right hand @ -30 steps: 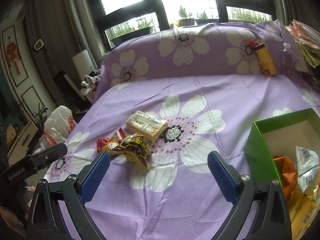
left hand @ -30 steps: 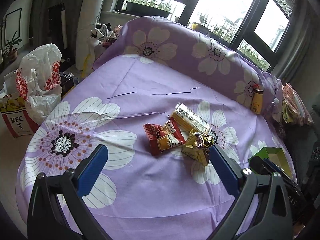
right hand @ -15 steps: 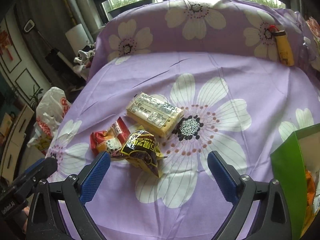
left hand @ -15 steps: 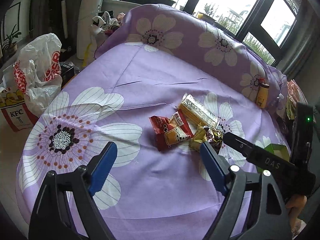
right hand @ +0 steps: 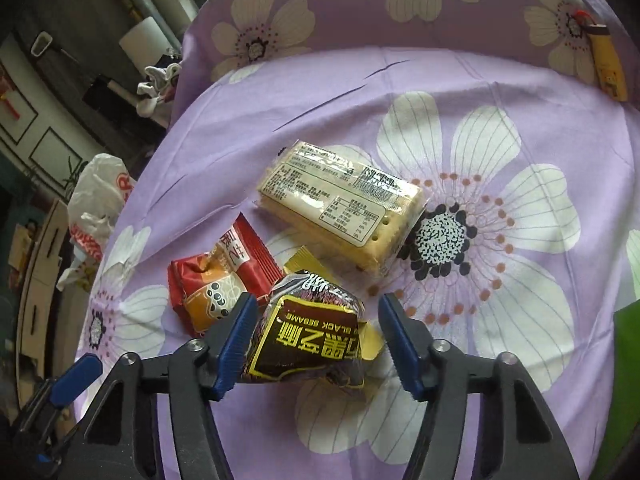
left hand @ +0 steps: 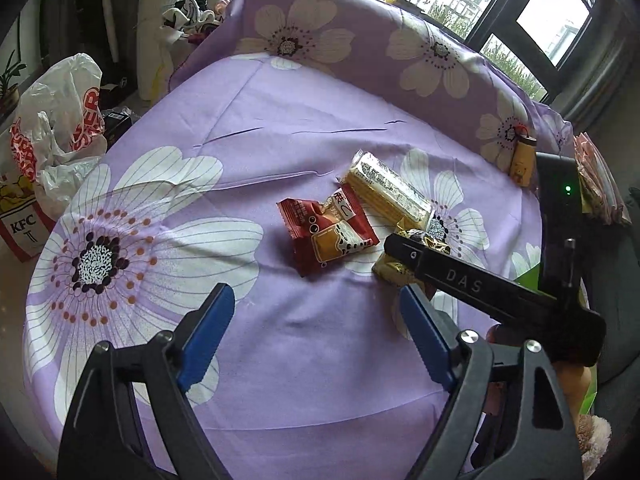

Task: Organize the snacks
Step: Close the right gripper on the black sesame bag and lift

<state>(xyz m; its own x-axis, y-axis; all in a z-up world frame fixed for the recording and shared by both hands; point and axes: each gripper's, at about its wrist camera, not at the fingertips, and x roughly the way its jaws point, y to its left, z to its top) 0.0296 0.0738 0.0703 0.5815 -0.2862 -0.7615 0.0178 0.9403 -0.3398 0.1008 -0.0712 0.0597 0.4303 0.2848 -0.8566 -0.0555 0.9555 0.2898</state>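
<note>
Three snacks lie on the purple flowered cloth [left hand: 280, 128]: a red packet [left hand: 330, 234], a long pack of yellow crackers [left hand: 386, 190] and a black-and-gold sesame packet [right hand: 308, 340]. In the right wrist view my right gripper [right hand: 314, 320] is open with the sesame packet between its fingers, the left pad close to or touching it, the right pad apart. The red packet [right hand: 218, 280] and crackers [right hand: 340, 204] lie just beyond. My left gripper [left hand: 316, 312] is open and empty, held short of the red packet. The right gripper's body [left hand: 480, 284] crosses the left wrist view and hides most of the sesame packet.
A green box [right hand: 628, 384] stands at the right edge. A yellow bottle [left hand: 522, 160] leans on the raised back of the cloth. A white plastic bag [left hand: 60, 120] and a KFC bag [left hand: 20, 224] sit off the left side. Stacked packets [left hand: 600, 184] lie at far right.
My right gripper has moved forward and down to the sesame packet, which now sits between its fingers. My left gripper has moved closer to the snacks.
</note>
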